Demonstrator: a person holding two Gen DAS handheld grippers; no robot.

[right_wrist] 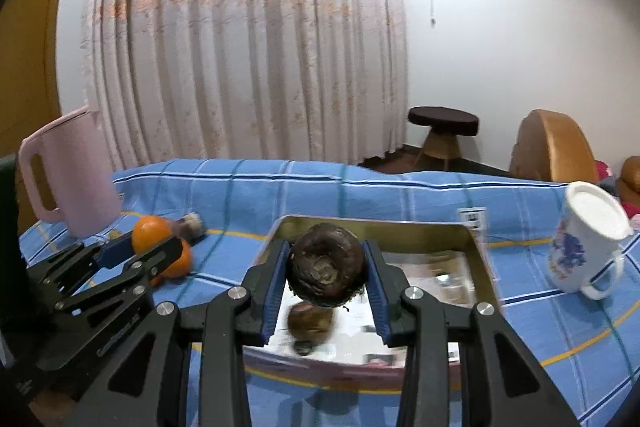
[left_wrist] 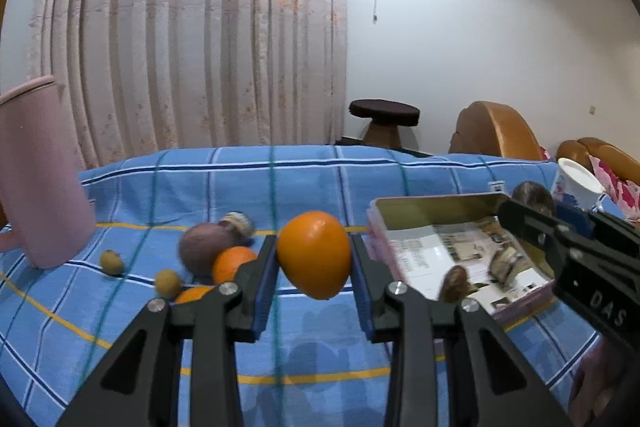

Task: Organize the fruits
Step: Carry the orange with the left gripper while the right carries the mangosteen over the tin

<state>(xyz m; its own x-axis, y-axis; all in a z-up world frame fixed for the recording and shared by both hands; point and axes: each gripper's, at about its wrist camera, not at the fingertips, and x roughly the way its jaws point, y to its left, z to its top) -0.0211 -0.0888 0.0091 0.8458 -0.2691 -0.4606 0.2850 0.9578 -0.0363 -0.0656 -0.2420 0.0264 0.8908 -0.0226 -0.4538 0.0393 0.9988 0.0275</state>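
My left gripper is shut on an orange and holds it above the blue checked cloth. My right gripper is shut on a dark brown round fruit and holds it over the open metal tin. A second brown fruit lies in the tin. The tin also shows in the left wrist view, at the right. On the cloth lie a purple fruit, two more oranges, two small green-yellow fruits and a small jar.
A pink kettle stands at the left. A white flowered mug stands at the right of the tin. A curtain, a dark stool and brown chairs are behind the table.
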